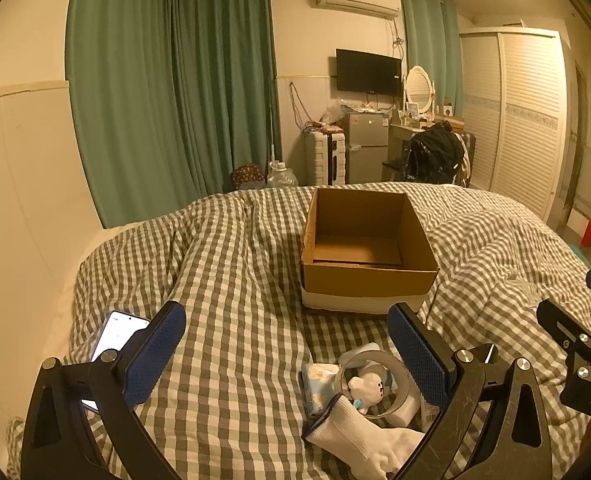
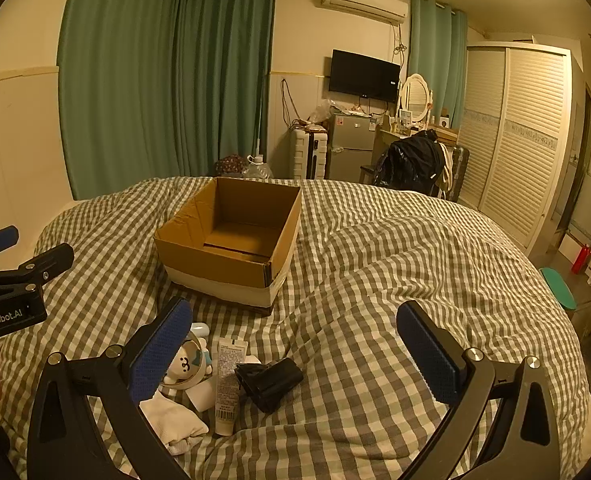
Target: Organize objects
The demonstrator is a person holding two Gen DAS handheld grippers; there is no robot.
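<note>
Both tools hang spread wide over the checked bed, gripping nothing. The left tool has a white sock, a tissue pack and a small bear toy lying low beside its right finger. The right tool has a black pouch and a white tube between its fingers. The open cardboard box sits farther up the bed, beyond the pile.

A checked bed carries a cardboard box, tube, sock and phone.
</note>
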